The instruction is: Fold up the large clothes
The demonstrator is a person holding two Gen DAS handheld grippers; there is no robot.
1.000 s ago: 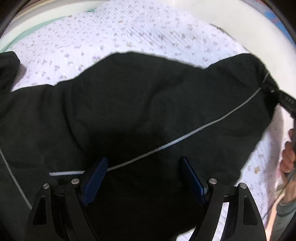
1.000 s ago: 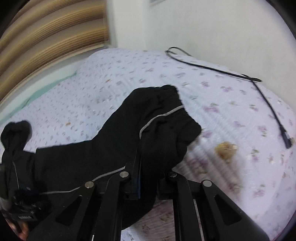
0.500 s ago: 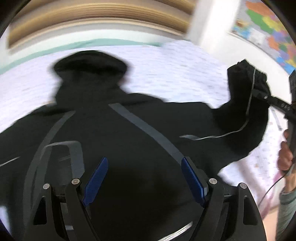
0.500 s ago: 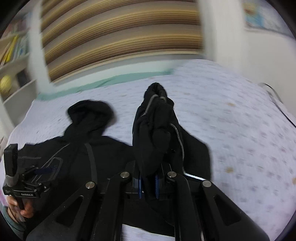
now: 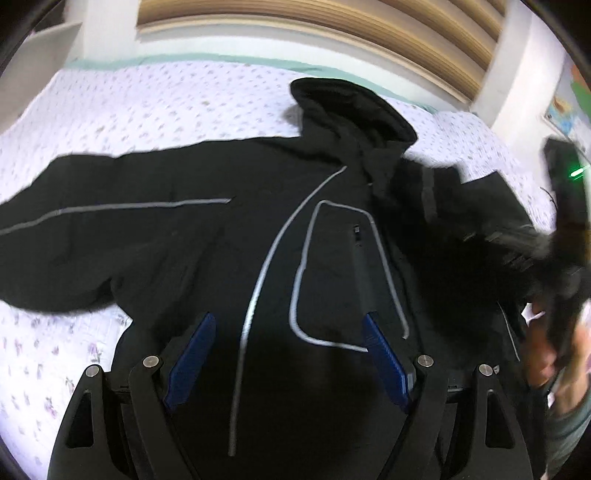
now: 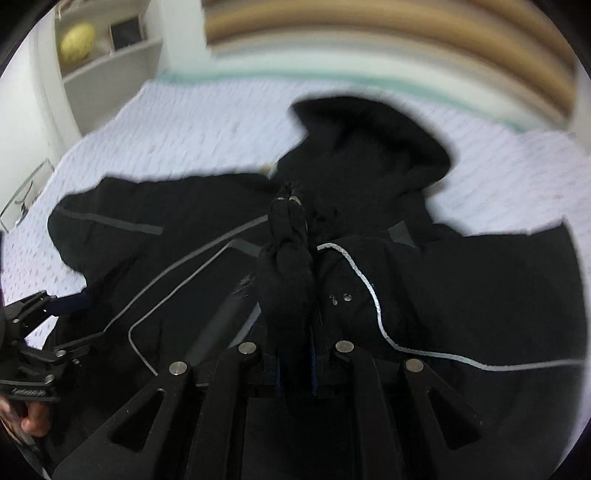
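Observation:
A black hooded jacket (image 5: 229,236) with grey reflective piping lies spread on the bed, hood (image 5: 351,107) toward the far side, one sleeve (image 5: 74,229) stretched out to the left. My left gripper (image 5: 288,354) is open and empty just above the jacket's front. My right gripper (image 6: 295,354) is shut on the jacket's other sleeve (image 6: 288,266), which bunches up between the jaws and hangs over the jacket body (image 6: 461,295). The right gripper also shows blurred at the right edge of the left wrist view (image 5: 565,258).
The bed has a white quilt with small purple flowers (image 5: 147,110). A wall with tan blinds (image 5: 332,26) stands behind the bed. White shelves (image 6: 107,51) stand at the far left. The left gripper and its hand show in the right wrist view (image 6: 33,354).
The right gripper has carried the sleeve from the right side in over the jacket's chest. Both cameras have swung up, so the hood and wall now show. The left gripper stays open.

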